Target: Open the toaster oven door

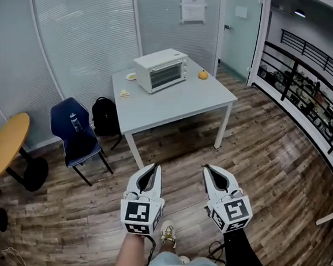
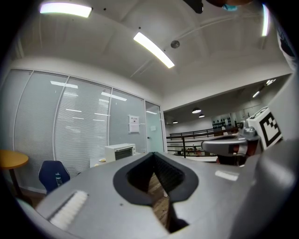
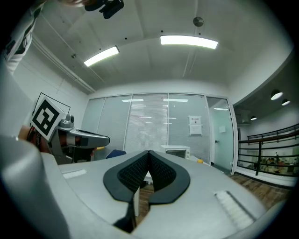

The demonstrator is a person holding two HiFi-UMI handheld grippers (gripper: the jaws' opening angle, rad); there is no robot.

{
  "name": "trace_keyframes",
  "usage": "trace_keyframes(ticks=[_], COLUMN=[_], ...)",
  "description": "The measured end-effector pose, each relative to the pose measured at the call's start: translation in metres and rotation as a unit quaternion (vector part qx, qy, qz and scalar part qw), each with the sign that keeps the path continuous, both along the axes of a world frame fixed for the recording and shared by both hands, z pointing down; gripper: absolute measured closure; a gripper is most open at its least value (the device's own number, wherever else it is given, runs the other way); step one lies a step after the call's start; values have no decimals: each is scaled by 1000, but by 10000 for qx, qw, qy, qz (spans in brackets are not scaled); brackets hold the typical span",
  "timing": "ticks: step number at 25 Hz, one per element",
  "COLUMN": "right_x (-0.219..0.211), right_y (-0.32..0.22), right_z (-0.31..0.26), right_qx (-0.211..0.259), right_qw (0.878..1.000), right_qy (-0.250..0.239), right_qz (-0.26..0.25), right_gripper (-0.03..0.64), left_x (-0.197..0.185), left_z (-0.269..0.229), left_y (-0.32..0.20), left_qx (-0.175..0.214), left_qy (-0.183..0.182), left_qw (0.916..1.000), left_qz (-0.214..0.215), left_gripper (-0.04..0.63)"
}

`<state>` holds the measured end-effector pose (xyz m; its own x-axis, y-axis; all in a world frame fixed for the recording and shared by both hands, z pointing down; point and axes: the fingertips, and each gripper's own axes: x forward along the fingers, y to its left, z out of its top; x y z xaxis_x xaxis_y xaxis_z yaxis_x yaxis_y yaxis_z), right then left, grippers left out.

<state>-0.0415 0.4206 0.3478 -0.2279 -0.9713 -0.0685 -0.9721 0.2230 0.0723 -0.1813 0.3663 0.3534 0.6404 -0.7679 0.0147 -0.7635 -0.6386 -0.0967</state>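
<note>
Glass-walled office, toaster oven (image 1: 161, 70) on grey desk (image 1: 181, 102) far ahead of left gripper (image 1: 155, 167) and right gripper (image 1: 206, 169), both clenched empty; likely risk: clenched jaws skidding off its door (image 1: 166, 75), or a hard tug dragging the oven forward.

left gripper (image 2: 153, 155) jaws together, empty | toaster oven (image 2: 120, 151) well apart, ahead

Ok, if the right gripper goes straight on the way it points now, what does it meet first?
Nothing close: the right gripper, shut and empty, has open floor ahead. Far off, the table comes first, probably just left of the toaster oven; height unclear.
</note>
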Motion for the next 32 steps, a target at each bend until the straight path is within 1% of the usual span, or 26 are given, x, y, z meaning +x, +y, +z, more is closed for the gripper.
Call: trace_keyframes(ticks=[4, 8, 11, 19, 26, 32], right_x=[8, 15, 18, 23, 26, 26], right_y=[-23, -52, -73, -138, -197, -236], right_z=[2, -5, -13, -31, -31, -29], right_qx=[-21, 41, 123, 237, 189, 128], right_qw=[10000, 9999, 9996, 9993, 9992, 9986], right_qy=[-34, 68, 227, 230, 235, 330], right_qz=[14, 64, 84, 191, 281, 383], right_gripper=[615, 615, 615, 615, 615, 615], left_x=[2, 7, 16, 26, 29, 25], left_z=[7, 6, 0, -19, -27, -24], left_y=[-29, -62, -86, -151, -208, -254], left_qx=[-30, -66, -1, 143, 207, 204], left_qy=[-84, -51, -49, -82, -100, -48], left_qw=[9999, 9999, 10000, 9998, 9994, 9995], left_qz=[-49, -58, -36, 105, 240, 251], left_gripper=[538, 537, 537, 538, 538, 538])
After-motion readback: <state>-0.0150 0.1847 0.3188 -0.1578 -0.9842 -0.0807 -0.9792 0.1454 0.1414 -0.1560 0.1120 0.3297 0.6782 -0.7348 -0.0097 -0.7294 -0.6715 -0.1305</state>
